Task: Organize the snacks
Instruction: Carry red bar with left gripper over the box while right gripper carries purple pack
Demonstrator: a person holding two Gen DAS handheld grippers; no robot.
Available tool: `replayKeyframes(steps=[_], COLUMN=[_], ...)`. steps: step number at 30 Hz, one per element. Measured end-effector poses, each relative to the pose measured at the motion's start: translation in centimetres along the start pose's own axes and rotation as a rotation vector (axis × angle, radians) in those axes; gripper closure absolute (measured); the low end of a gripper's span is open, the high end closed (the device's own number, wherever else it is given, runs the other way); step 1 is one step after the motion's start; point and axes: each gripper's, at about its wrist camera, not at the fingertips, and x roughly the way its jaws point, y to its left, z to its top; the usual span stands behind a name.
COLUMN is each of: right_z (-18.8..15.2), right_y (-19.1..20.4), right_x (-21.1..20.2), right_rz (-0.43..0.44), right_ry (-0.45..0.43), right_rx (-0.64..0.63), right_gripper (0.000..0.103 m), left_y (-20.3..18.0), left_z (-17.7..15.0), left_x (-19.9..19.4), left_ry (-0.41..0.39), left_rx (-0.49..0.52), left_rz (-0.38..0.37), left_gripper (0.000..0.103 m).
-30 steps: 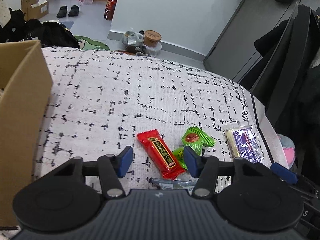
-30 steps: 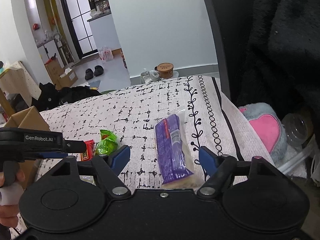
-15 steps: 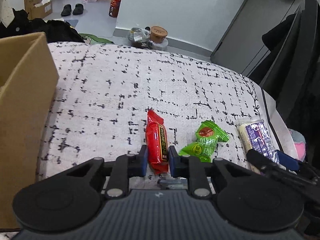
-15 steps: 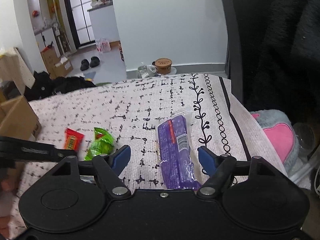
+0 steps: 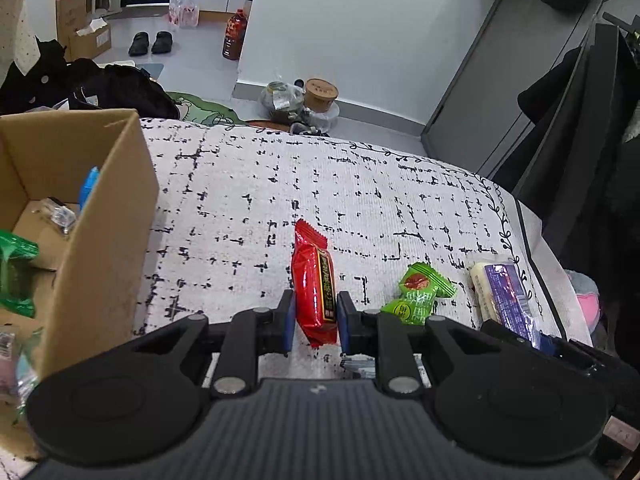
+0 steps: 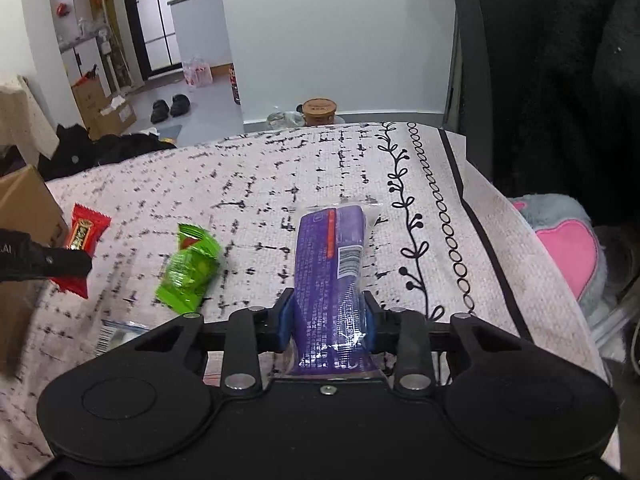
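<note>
My left gripper (image 5: 315, 325) is shut on a red snack packet (image 5: 313, 280) and holds it above the patterned cloth; the packet also shows in the right wrist view (image 6: 82, 250). My right gripper (image 6: 326, 322) is shut on a long purple snack packet (image 6: 332, 276), seen in the left wrist view (image 5: 502, 294) too. Two green candy packets (image 5: 418, 296) lie on the cloth between the grippers and show in the right wrist view (image 6: 190, 270). An open cardboard box (image 5: 100, 216) with several snacks inside stands at the left.
A small clear wrapper (image 6: 118, 332) lies near the front of the white black-patterned cloth (image 5: 280, 184). A grey and pink plush (image 6: 568, 248) sits past the cloth's right edge. Dark clothes hang at the right. Bags and a paper tub (image 5: 320, 92) stand on the floor beyond.
My left gripper closed on the red packet and lifted it toward the box. My right gripper closed on the purple packet within the last half second.
</note>
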Motion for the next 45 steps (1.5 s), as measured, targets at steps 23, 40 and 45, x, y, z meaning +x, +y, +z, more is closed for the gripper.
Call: replayKeyframes(steps=[23, 40, 45], right_z=[2.8, 5.0, 5.2], right_y=[3.9, 10.3, 12.1], right_x=[-4.4, -4.6, -4.2], right_rz=[0.186, 0.334, 0.357], right_ry=[-0.136, -0.184, -0.171], right_rx=[0.071, 0.005, -0.019], right_gripper=[0.072, 0.072, 0.072], left_y=[1.7, 6.5, 8.4], left_z=[1.3, 2.9, 3.1], left_x=[-5.6, -9.3, -9.9], left_ry=[-0.097, -0.162, -0.168], left_rx=[-0.009, -0.058, -0.075], left_rz=[0.022, 0.081, 0.094], left_gripper=[0.083, 0.083, 0.083])
